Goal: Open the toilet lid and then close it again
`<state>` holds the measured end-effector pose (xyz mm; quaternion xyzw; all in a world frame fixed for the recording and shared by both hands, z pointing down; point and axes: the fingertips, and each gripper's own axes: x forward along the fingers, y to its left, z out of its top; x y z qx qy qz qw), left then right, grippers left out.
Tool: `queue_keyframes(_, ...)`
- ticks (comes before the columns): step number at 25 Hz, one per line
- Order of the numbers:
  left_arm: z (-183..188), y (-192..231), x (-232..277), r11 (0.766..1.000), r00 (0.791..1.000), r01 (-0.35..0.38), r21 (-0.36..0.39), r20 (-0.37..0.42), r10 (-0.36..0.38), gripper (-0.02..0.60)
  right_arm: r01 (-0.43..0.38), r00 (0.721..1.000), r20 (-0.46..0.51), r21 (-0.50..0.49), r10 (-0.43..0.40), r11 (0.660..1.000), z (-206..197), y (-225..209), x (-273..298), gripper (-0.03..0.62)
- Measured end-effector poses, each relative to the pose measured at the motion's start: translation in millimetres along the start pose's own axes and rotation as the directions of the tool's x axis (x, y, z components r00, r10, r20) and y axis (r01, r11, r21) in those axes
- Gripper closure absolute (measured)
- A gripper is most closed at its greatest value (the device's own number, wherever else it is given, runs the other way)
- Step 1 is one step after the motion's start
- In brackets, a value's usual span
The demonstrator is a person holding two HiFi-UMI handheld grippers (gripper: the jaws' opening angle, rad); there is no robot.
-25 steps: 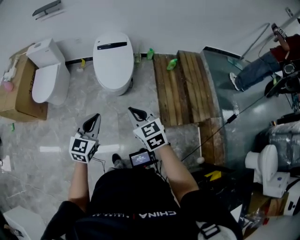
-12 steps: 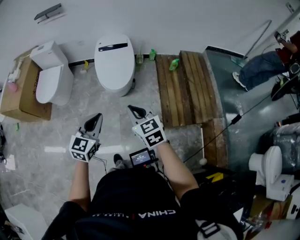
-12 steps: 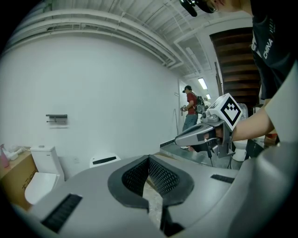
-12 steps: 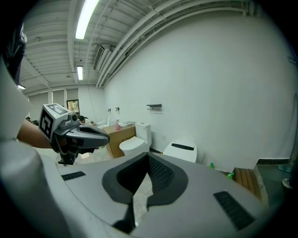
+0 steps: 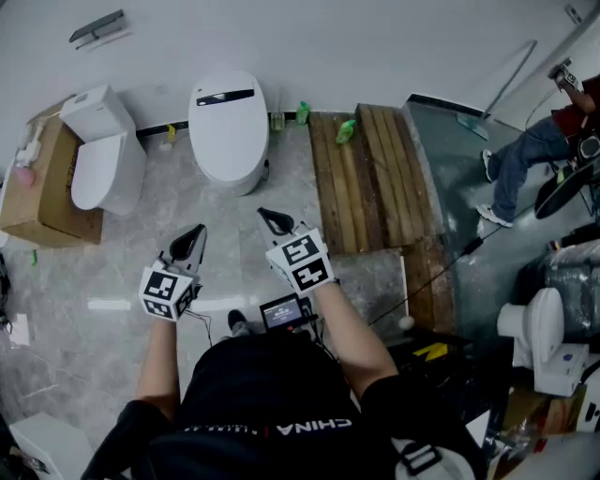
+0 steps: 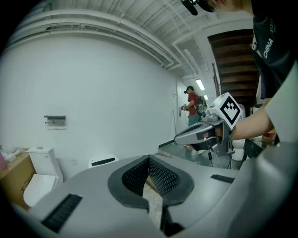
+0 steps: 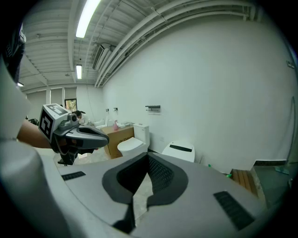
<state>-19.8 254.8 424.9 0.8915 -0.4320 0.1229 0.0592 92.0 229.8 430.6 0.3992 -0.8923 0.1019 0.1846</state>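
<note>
**Grey marble floor, white wall, lid down**

Pale marble-look tiles cover the floor [image 5: 112,272], which runs up to a plain white wall [image 5: 356,42] with a dark skirting strip at its foot. Against that wall stands the white tankless toilet [image 5: 228,127]; its toilet lid [image 5: 226,112] lies flat and closed. To the left of it a second toilet with a cistern [image 5: 101,159] sits beside a cardboard box [image 5: 37,192]. To the right, wooden slatted boards [image 5: 370,178] lie on the floor, with a green bottle [image 5: 345,129] at their far end. A small metal holder [image 5: 96,25] is fixed high on the wall.

The person stands well back from the toilet, arms forward. The left gripper [image 5: 195,231] and the right gripper [image 5: 266,217] both point toward it, side by side and apart, each with its jaws pressed together on nothing. Another person [image 5: 525,155] is off to the right.
</note>
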Motion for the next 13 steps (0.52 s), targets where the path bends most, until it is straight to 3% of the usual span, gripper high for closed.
queue_keyframes(13, 1.8, 5.9, 2.7, 1.000, 1.000, 0.009, -0.003, 0.002, -0.009, 0.572, 0.004, 1.000, 0.006, -0.015, -0.004, 1.000, 8.0, 4.9, 0.9, 0.582)
